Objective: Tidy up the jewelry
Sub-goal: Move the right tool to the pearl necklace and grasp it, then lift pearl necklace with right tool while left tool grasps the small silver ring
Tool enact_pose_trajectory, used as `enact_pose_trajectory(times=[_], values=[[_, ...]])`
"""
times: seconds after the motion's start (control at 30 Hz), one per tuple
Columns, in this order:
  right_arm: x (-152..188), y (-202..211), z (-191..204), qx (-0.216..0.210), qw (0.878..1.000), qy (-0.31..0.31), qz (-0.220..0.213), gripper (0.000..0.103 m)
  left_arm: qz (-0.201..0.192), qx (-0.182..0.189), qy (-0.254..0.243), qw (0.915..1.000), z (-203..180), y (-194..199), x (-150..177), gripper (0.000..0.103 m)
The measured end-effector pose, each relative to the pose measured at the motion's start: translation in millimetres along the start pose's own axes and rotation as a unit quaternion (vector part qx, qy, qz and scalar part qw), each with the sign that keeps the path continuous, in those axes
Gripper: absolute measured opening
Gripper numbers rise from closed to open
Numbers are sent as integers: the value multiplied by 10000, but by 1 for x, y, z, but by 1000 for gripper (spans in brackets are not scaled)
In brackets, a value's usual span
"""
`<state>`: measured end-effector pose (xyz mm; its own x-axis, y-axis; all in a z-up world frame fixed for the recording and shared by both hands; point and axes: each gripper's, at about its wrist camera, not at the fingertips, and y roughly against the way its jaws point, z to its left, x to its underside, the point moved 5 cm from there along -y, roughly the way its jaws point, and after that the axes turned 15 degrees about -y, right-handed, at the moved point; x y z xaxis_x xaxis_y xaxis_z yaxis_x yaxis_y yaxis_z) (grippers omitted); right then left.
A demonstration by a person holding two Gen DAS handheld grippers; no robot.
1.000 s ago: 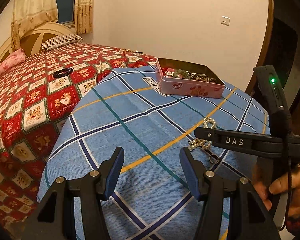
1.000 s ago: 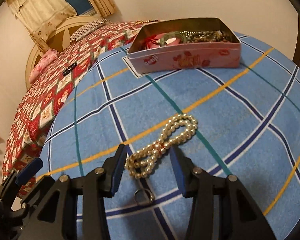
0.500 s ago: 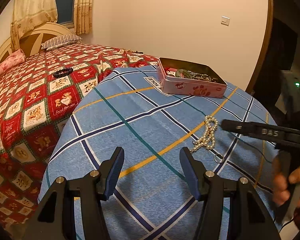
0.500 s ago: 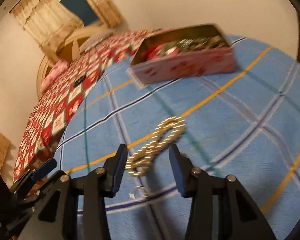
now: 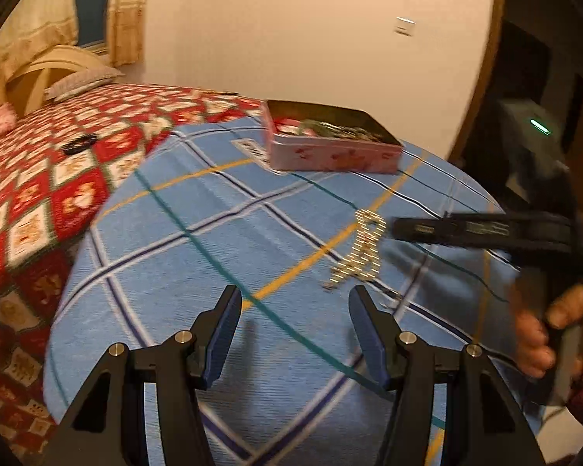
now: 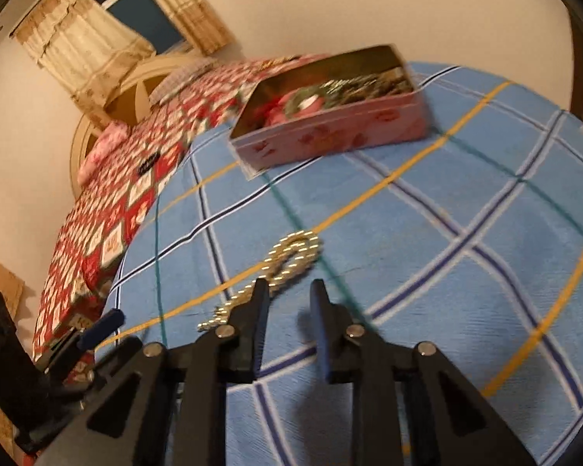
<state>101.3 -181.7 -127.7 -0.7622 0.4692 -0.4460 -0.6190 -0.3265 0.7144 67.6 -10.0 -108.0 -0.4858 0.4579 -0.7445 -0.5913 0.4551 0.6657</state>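
Note:
A pearl necklace lies looped on the blue plaid tablecloth; it also shows in the right wrist view. A pink tin box holding several jewelry pieces stands at the far side of the table, also in the right wrist view. My right gripper is open with a narrow gap, empty, just right of the necklace's near end. It shows from the side in the left wrist view. My left gripper is open and empty, above the cloth near the necklace.
A bed with a red patterned quilt sits left of the table, with a dark bracelet on it. The table edge drops off at the left and near sides. A wall and a door frame stand behind.
My right gripper has lifted, shifted right of the necklace and narrowed its jaws. The necklace stays on the cloth. My left gripper has moved closer to the necklace.

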Motion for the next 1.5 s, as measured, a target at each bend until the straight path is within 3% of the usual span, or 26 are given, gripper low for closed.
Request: enact_pose_trajectory(times=[0.17, 0.23, 0.33, 0.43, 0.5, 0.63, 0.73, 0.97, 1.13, 1.2, 1.27, 1.5], values=[[5, -38, 27, 261, 9982, 451, 301, 38, 98, 211, -429, 9988, -18, -2, 2, 58], [7, -43, 36, 388, 9957, 825, 144, 41, 159, 348, -536, 9978, -24, -4, 3, 58], [8, -46, 39, 601, 9900, 1268, 110, 18, 114, 643, -609, 9960, -33, -6, 1, 58], [0, -43, 26, 354, 9941, 992, 269, 15, 64, 842, -557, 9949, -40, -9, -2, 58], [-8, -34, 14, 392, 9958, 827, 98, 15, 40, 1011, -488, 9937, -45, -13, -5, 58], [-27, 3, -6, -126, 9996, 112, -204, 15, 49, 1217, -442, 9916, -56, -23, -13, 58], [-33, 29, -17, -196, 9987, -66, -469, 15, 190, 1434, -517, 9881, -66, -30, -18, 58], [-24, 56, -32, -112, 9972, -78, -734, 15, 586, 1322, -241, 9892, -57, -51, -21, 44], [-21, 49, -40, -89, 9976, -179, -666, 15, 787, 880, -910, 9888, -74, -53, -24, 39], [-21, 49, -43, -116, 9976, -234, -641, 15, 852, 642, -1234, 9866, -81, -52, -22, 32], [-20, 51, -45, -128, 9975, -251, -647, 15, 832, 690, -1289, 9858, -79, -52, -22, 20], [-19, 62, -45, -103, 9966, -211, -787, 15, 553, 887, -1126, 9881, -74, -45, -23, 20]])
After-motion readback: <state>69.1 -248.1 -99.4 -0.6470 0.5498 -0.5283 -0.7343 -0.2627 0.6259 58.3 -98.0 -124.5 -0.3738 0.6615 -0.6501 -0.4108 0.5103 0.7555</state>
